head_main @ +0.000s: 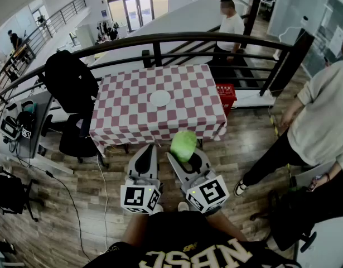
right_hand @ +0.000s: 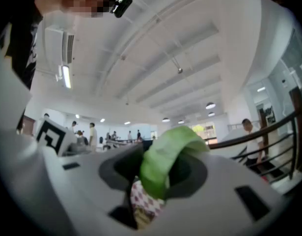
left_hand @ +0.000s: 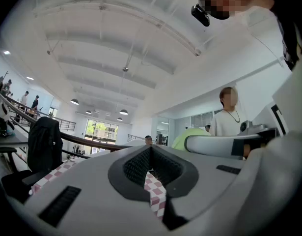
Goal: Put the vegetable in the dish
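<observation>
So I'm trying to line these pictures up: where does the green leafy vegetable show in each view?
Head view: the green leafy vegetable sits just below centre, gripped in the right tool.
Left gripper view: a green sliver right of centre, behind that tool's white jaw.
Right gripper view: dead centre, between the jaws.
Shared landmark: the red-and-white checked tablecloth.

Only lettering I find: large pale capitals across the wearer's black shirt (head_main: 207, 257), at the head view's bottom edge, upside down and cut off. I cannot read them surely. Nothing else legible.
</observation>
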Demonstrator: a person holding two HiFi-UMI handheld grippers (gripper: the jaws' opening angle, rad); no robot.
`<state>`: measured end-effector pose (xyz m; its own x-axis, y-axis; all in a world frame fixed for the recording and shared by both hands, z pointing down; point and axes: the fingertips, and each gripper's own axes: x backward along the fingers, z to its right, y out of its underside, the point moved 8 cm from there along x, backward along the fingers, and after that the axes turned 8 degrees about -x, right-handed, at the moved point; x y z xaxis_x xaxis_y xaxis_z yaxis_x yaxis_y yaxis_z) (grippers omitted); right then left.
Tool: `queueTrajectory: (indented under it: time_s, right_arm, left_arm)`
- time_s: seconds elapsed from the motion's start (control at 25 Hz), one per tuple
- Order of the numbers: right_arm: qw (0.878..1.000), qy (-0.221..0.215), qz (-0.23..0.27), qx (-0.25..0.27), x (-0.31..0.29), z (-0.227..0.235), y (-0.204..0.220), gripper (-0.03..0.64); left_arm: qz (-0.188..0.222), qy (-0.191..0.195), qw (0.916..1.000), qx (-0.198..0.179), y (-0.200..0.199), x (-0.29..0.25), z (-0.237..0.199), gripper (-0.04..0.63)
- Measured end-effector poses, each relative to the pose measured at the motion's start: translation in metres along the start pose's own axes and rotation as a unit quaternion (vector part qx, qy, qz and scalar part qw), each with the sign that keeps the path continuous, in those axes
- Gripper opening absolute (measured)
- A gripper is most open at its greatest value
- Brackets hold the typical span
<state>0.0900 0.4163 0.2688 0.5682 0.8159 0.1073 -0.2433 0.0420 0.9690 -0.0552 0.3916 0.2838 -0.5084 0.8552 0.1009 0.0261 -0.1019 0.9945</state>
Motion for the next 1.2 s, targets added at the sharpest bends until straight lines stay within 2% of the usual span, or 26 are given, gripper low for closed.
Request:
queueTrajectory:
  time_s: [0.24,0.44,0.68,0.92,1.2]
  right_arm:
    - [0.999,0.028,0.010,-0.022,0.024,0.033,0.000,0.146]
    - [0.999,0.032,0.007,-0.041,0.019,0.052,0.010,0.146]
    - [0.998,0.039,-0.019,-0.039,-0.006,0.070,0.030,0.146]
    - [0.996,0.062,-0.048,-0.039,-0.073,0.111,0.042,0.146]
    - [0.996,0.050,-0.070,0.001,-0.180,0.135,0.039,0.146]
  left_arm:
    - [-0.025,-0.002,0.9996,-0.011,0.014,-0.001,0.023,0.018]
    - [-0.046,-0.001,0.9988,-0.015,0.025,-0.013,0.021,0.018]
    - [-0.060,0.016,0.9981,0.008,0.058,-0.049,0.006,0.018]
    - [-0.054,0.039,0.9972,0.035,0.080,-0.117,-0.048,0.018]
    - [-0.029,0.004,0.9988,0.040,0.081,-0.185,-0.155,0.018]
